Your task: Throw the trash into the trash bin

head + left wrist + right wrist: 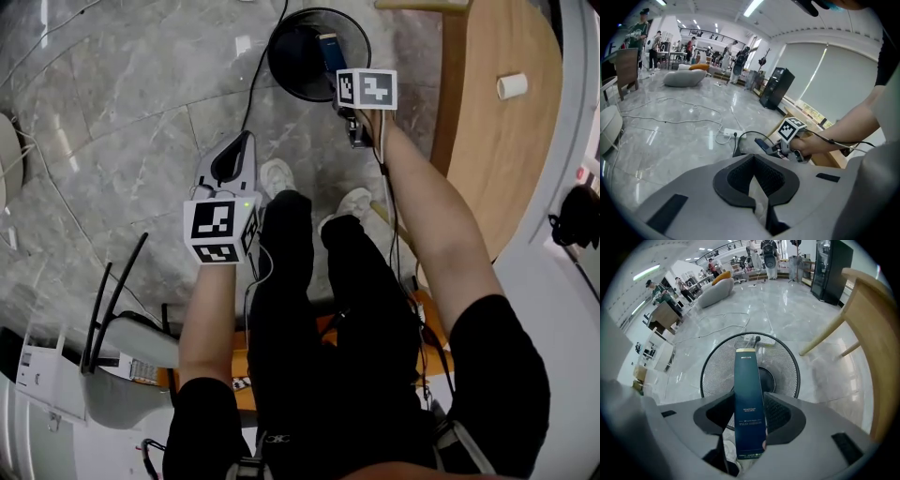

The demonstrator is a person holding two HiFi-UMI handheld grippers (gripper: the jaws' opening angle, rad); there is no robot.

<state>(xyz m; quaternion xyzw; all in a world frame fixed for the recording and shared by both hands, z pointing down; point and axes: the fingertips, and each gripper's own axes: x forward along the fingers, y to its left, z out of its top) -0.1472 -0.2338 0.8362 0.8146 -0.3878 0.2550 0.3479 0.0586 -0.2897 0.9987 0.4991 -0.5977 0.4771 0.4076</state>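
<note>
The dark blue box (749,394) stands lengthwise between the fingers of the right gripper (749,420), which pinch its lower part. Its far end hangs over the mouth of the black wire trash bin (712,366) on the grey stone floor (112,112). The left gripper (753,158) is to the bin's left, its fingers closed tip to tip. A round wooden worktop (497,141) lies at the right.
</note>
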